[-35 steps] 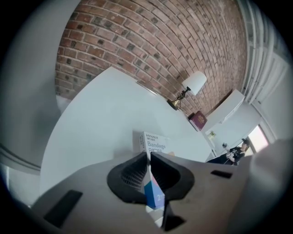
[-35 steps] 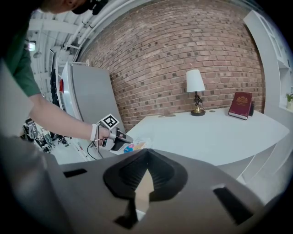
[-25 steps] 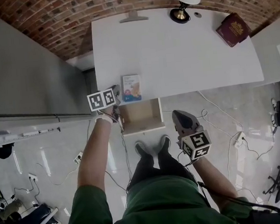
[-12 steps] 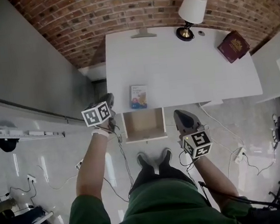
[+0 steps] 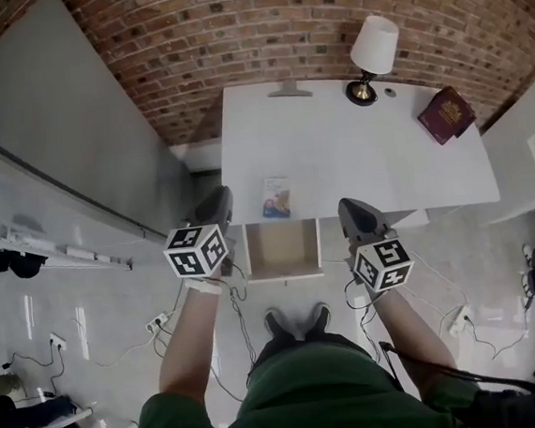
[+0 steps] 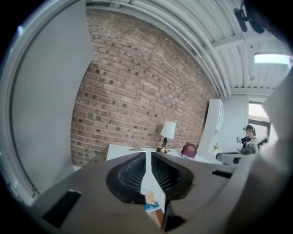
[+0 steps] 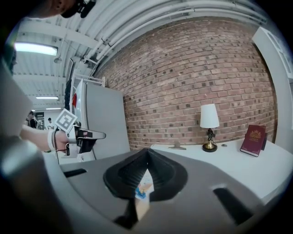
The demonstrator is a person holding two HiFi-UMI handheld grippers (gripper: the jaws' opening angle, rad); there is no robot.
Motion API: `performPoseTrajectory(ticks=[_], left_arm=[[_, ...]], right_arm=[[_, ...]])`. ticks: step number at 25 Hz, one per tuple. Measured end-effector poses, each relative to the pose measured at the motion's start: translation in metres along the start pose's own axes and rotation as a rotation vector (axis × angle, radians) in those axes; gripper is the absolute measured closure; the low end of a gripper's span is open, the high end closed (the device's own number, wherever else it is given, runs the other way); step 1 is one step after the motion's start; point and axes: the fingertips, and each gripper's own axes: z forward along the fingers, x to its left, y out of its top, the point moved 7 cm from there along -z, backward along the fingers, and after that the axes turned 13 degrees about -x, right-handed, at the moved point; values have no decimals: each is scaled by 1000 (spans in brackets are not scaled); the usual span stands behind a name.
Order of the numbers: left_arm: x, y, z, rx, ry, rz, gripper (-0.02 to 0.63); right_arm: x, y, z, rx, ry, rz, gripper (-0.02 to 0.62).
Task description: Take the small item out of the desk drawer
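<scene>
A small blue-and-white box (image 5: pixel 277 198) lies on the white desk (image 5: pixel 356 153), just behind the open drawer (image 5: pixel 283 250). The drawer's wooden inside looks bare. My left gripper (image 5: pixel 216 204) hovers left of the drawer, off the desk's front left corner. Its jaws stand a narrow slit apart with nothing between them. Through that slit the left gripper view (image 6: pixel 148 154) shows the box (image 6: pixel 150 201). My right gripper (image 5: pixel 354 215) hangs right of the drawer, shut and empty, tips touching (image 7: pixel 147 151). Below those tips I see the box (image 7: pixel 144 188).
A lamp (image 5: pixel 371 52) and a dark red book (image 5: pixel 446 114) stand at the desk's back right. A brick wall rises behind the desk, and a grey panel (image 5: pixel 62 134) to its left. Cables and sockets lie on the tiled floor (image 5: pixel 100 328) around my feet.
Both grippers have drawn back from the desk. The left one left the box on the desktop and now sits beside the drawer. My head has lifted, showing more wall.
</scene>
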Motion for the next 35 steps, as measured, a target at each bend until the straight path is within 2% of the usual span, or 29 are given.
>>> performPoseTrajectory(ticks=[9, 16, 25, 35], left_arm=[[-49, 44, -45, -142, -56, 104, 578], [-73, 68, -62, -221, -74, 170, 578], [-81, 69, -81, -250, -68, 261, 578], [-79, 71, -88, -260, -68, 269, 578]], right_arm=[[20, 46, -3, -91, 14, 3, 591], [36, 80, -6, -167, 33, -82, 592], [54, 96, -17, -237, 24, -214, 592], [65, 102, -21, -254, 34, -252, 592]])
